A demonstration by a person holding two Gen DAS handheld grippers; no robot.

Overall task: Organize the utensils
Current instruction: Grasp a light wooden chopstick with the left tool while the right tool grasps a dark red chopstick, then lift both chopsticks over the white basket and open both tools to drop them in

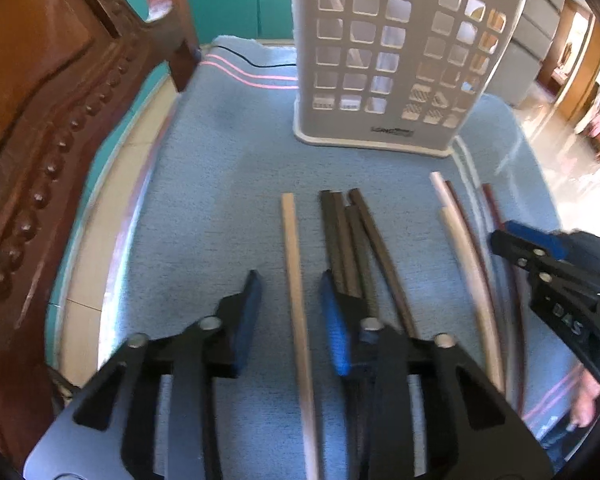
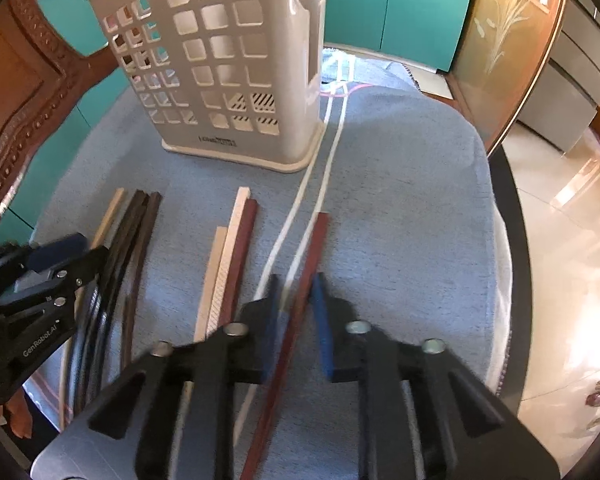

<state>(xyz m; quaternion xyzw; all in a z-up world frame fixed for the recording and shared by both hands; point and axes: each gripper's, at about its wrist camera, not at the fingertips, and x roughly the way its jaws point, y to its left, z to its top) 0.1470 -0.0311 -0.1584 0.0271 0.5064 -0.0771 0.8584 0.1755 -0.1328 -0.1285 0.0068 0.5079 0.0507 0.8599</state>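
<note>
Flanking beige chopstick [image 1: 296, 280]: dark chopsticks [image 1: 352, 240], chair [image 1: 40, 120]

Each black plastic gripper, left gripper [image 1: 290, 300] and right gripper [image 2: 296, 300], is fitted with blue finger pads [image 1: 336, 332], silver screws [image 2: 358, 327] and white "GenRobot.AI" lettering [image 2: 40, 339].
</note>
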